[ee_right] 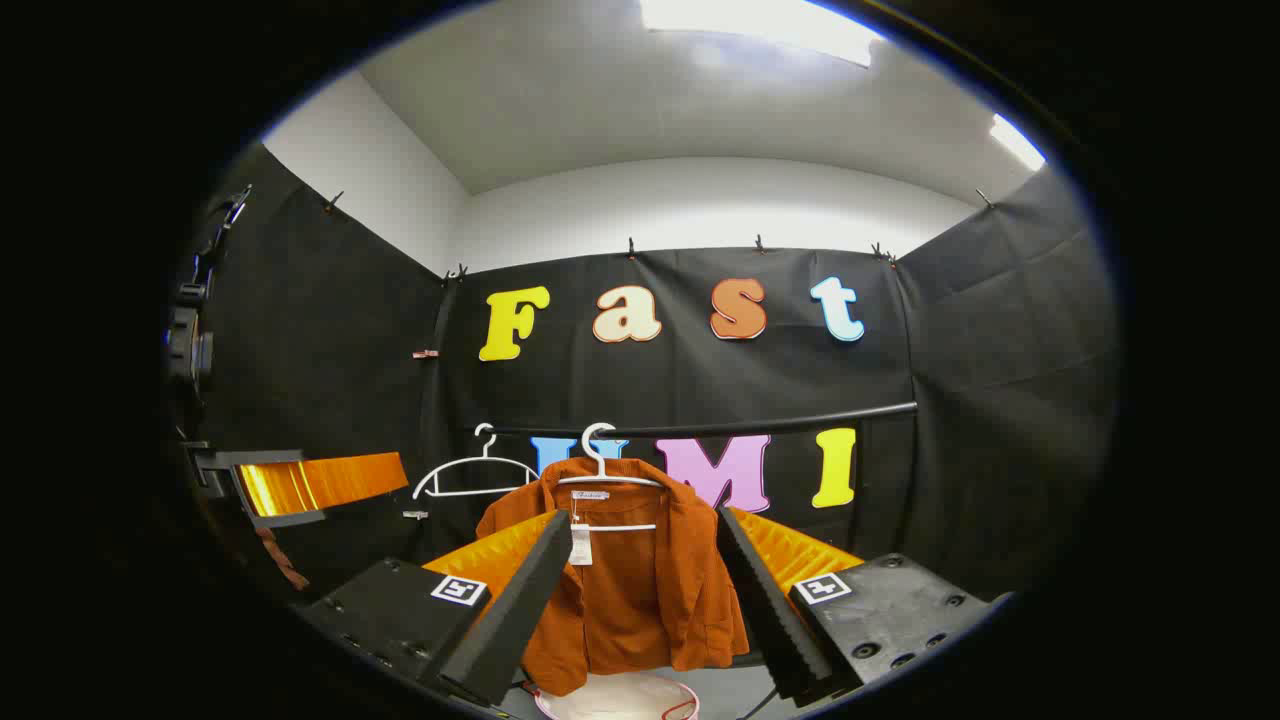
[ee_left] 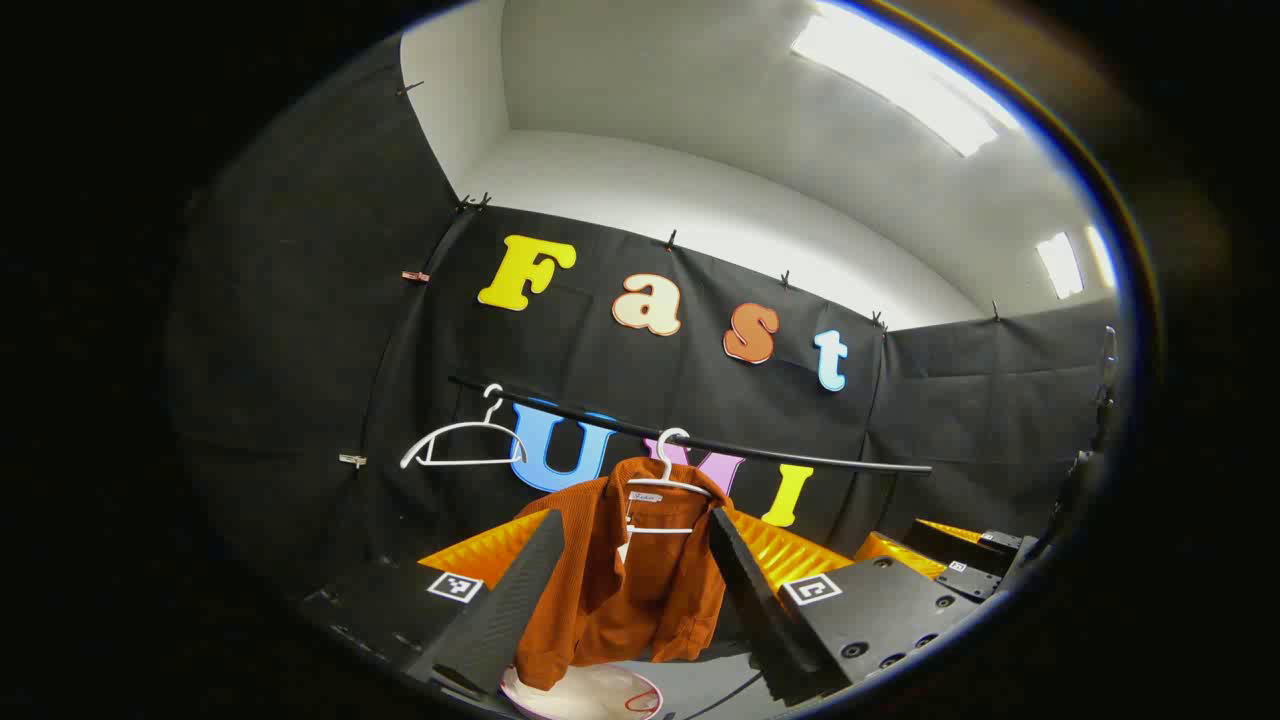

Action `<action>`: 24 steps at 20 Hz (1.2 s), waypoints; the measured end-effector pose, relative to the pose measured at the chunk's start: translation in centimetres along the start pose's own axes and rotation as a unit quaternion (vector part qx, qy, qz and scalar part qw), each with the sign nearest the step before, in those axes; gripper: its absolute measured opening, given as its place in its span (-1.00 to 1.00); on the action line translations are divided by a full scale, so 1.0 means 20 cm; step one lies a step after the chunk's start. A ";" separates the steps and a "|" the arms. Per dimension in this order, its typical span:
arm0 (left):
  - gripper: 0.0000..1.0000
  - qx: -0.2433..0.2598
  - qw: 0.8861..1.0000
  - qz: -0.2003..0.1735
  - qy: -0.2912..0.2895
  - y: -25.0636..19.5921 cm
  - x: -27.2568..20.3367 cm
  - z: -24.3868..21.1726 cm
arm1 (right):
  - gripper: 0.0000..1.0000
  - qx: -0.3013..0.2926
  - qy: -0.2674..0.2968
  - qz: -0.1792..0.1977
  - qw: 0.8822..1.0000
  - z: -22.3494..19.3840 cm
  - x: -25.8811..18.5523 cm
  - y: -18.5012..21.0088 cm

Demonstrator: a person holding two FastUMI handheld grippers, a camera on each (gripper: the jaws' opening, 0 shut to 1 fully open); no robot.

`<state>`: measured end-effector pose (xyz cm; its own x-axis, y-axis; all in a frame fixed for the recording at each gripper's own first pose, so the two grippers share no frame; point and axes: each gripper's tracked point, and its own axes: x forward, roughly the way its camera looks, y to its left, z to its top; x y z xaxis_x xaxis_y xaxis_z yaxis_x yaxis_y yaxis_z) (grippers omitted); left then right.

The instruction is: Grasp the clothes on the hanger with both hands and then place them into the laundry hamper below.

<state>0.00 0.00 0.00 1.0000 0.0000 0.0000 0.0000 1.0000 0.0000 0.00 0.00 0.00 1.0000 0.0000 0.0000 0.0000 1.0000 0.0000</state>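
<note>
Both sets of fingers stand spread wide with nothing between them. In the left gripper view the left gripper (ee_left: 635, 590) fills the bottom centre of the frame, its two fingers flanking the rust-orange jacket (ee_left: 625, 580) without touching it. The right gripper (ee_right: 640, 590) sits the same way at the bottom centre of the right gripper view, jaws apart, aimed at the jacket's front.

The jacket hangs on a white hanger (ee_right: 608, 490) hooked over a dark rail (ee_right: 720, 425) that crosses the middle of the frame. An empty white hanger (ee_right: 478, 475) hangs on the rail to its left. Directly under the hem, at the very bottom edge, shows the pale rim of the laundry hamper (ee_right: 620, 700).

As I judge it, this is the approach, with no grasp made yet. To do it well, each gripper should go in at its own shoulder of the garment, close on a good fold of cloth rather than on the hanger's wire, then lift the fabric up and off both hanger ends together so it does not snag, and lower it straight down.
</note>
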 end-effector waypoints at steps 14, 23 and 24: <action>0.82 0.008 1.000 -0.012 0.001 -0.03 0.03 -0.02 | 0.92 0.003 -0.001 0.000 1.000 -0.01 0.06 -0.02; 0.82 0.012 1.000 -0.023 0.014 -0.01 0.03 -0.05 | 0.91 0.001 0.000 -0.006 1.000 0.01 0.05 0.01; 0.82 0.011 1.000 -0.025 0.013 -0.02 0.04 -0.05 | 0.91 0.002 -0.002 -0.007 1.000 0.01 0.05 0.01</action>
<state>0.70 -0.31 -0.95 0.9984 -0.0495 -0.0265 0.0500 0.9985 0.0213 0.96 0.28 0.30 0.9999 -0.0135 0.0032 0.0135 0.9999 0.0041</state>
